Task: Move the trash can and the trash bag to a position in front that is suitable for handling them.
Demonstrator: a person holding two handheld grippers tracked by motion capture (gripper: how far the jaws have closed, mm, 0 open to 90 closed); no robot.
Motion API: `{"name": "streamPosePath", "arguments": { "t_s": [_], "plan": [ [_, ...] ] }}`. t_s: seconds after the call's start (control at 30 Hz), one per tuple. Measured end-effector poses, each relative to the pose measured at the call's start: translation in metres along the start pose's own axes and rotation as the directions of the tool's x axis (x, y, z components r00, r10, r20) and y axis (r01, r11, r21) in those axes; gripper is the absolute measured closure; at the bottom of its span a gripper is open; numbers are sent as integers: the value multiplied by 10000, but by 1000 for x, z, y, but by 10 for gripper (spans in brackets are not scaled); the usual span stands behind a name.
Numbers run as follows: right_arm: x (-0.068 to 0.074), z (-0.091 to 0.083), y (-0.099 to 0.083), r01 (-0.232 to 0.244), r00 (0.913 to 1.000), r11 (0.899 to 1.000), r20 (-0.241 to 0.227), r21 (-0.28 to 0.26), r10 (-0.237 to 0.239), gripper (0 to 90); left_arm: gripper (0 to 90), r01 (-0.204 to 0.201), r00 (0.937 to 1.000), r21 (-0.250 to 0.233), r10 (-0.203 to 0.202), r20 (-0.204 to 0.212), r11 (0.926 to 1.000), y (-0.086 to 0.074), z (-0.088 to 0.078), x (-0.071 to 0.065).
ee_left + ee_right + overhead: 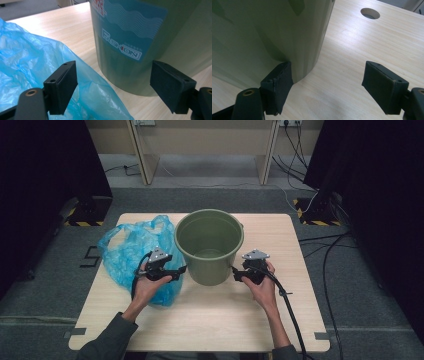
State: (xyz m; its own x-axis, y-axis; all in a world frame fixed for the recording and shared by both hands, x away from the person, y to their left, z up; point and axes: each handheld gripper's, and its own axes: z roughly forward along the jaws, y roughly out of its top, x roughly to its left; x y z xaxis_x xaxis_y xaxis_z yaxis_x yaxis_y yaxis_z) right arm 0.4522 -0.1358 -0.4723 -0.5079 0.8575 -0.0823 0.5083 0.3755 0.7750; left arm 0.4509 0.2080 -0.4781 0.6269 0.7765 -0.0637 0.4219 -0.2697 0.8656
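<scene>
On the desk (215, 320) stood a green bucket (209, 245), with a blue plastic bag (131, 251) touching its left. The left gripper (181, 268) and right gripper (234, 270) flanked its base, both with jaws apart, holding nothing.

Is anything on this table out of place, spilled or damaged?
Nothing stands out. The green bucket stands upright in the middle of the table, with no visible spill or damage. The blue plastic bag lies crumpled beside it, as loose bags do. The left gripper and right gripper are open, holding nothing.
</scene>
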Motion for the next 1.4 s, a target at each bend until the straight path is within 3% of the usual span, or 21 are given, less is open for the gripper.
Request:
{"name": "streamPosePath", "arguments": {
  "t_s": [0.27, 0.47, 0.67, 0.83, 0.9, 1.07, 1.23, 1.4],
  "plan": [
    [2, 7, 7, 170, 9998, 9999, 79, -17, -170, 240, 211, 75, 9999, 10, -74, -106, 10000, 1, 3, 7],
    [0, 13, 10, -111, 9999, 9997, -110, -216, 109, 241, 211, 187, 9997, -238, -191, -176, 9995, 7, 4, 12],
    [-1, 11, 10, -53, 10000, 9999, 30, -156, 53, 236, 207, 151, 9999, 30, -151, -67, 9999, 4, 3, 15],
    [-5, 1, 8, 103, 9993, 9999, 364, -71, -100, 226, 191, 10, 10000, 77, -10, 73, 10000, 4, -17, 19],
    [-3, -6, 3, 263, 9987, 9996, 438, 92, -266, 224, 181, -46, 9983, 275, 30, 589, 9996, -1, -32, 20],
    [1, -19, -9, 573, 9972, 9980, 470, 271, -585, 218, 181, -187, 9978, 431, 160, 641, 9989, -17, -53, 27],
    [-5, -28, -26, 252, 9980, 9986, 571, 473, -279, 217, 181, -273, 9977, 478, 242, 637, 9985, -28, -67, 30],
    [-11, -33, -49, -444, 9981, 9958, 464, 804, 408, 208, 171, -144, 9958, 680, 82, 909, 9976, -50, -73, 33]
  ]
}}
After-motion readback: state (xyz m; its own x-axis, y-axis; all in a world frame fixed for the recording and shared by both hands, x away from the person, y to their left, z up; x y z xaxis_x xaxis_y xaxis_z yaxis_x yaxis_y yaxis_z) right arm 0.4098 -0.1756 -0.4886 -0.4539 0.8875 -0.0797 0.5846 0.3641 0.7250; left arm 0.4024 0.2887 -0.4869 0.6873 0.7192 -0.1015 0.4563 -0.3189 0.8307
